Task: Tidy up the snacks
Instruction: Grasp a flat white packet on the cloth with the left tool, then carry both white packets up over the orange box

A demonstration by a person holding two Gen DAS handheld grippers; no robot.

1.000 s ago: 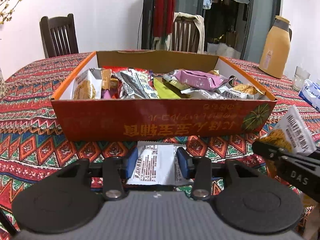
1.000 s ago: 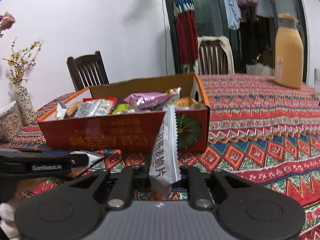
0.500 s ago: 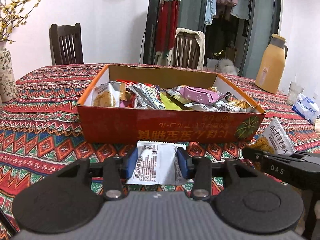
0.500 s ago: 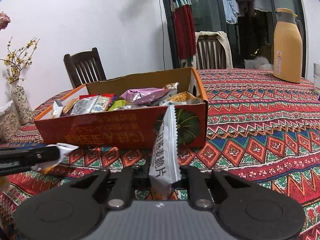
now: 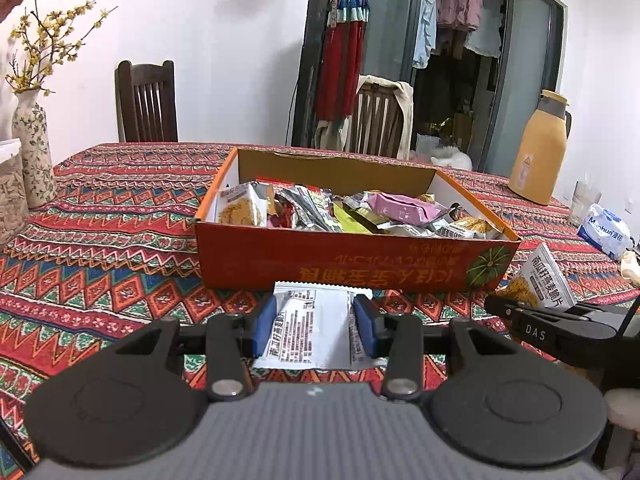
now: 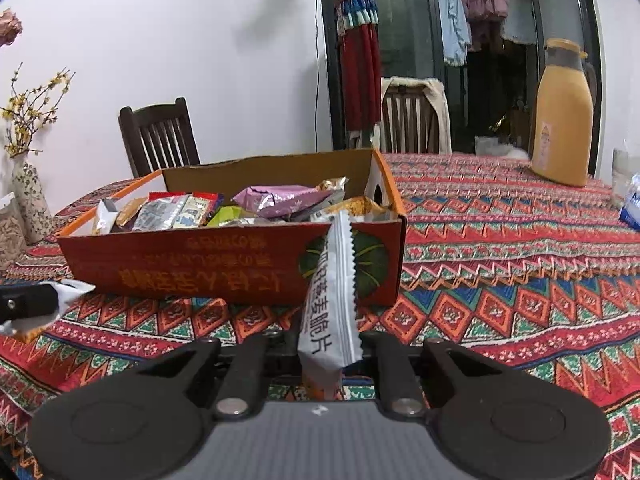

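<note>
Left gripper [image 5: 315, 330] pinches white packet [image 5: 310, 326], its front hidden.

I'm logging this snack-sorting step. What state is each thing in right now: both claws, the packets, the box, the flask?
Left claw: shut on a white snack packet, held flat.
Right claw: shut on a pumpkin crisp packet, held edge-on.
Orange cardboard box: open-topped, holding many snack packets, on the patterned tablecloth.
Yellow thermos flask: upright, lid on.

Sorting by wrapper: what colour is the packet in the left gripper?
White with dark print, the packet shows best in the left wrist view.
</note>
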